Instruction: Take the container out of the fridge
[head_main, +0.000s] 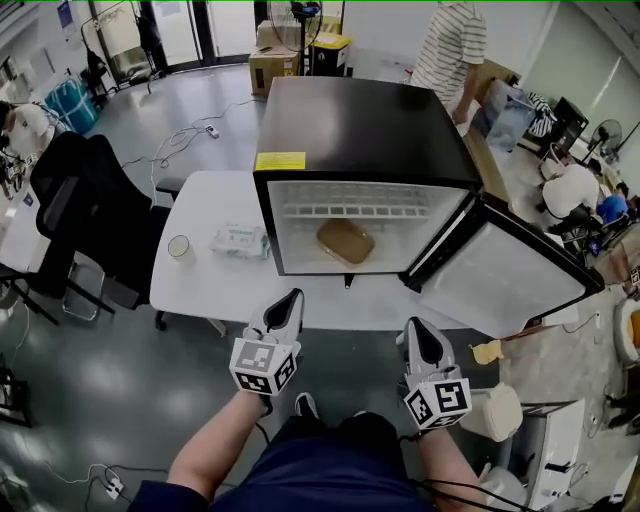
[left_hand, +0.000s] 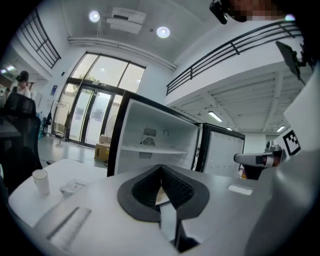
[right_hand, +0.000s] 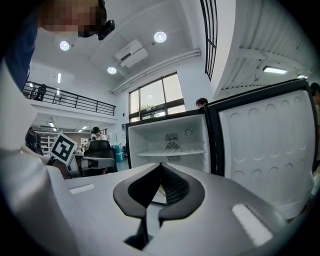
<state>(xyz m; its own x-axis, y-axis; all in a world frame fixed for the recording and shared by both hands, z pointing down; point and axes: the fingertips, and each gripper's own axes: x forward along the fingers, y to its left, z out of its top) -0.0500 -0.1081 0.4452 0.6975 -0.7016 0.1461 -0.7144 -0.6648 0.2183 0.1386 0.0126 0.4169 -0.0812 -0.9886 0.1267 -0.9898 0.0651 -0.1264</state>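
Jaws clenched together on nothing, the left gripper (head_main: 286, 303) hangs at the near edge of the white table (head_main: 200, 295), where a cup (head_main: 179, 246) and a flat white packet (head_main: 240, 240) lie left of the open fridge (head_main: 360, 130). Inside the fridge, below its shelf, the tan container (head_main: 346, 241) lies on the compartment floor, well beyond both grippers and roughly midway between them. At the right, the right gripper (head_main: 421, 331) also has its jaws pressed shut and empty, near the swung-open door (head_main: 500, 275).
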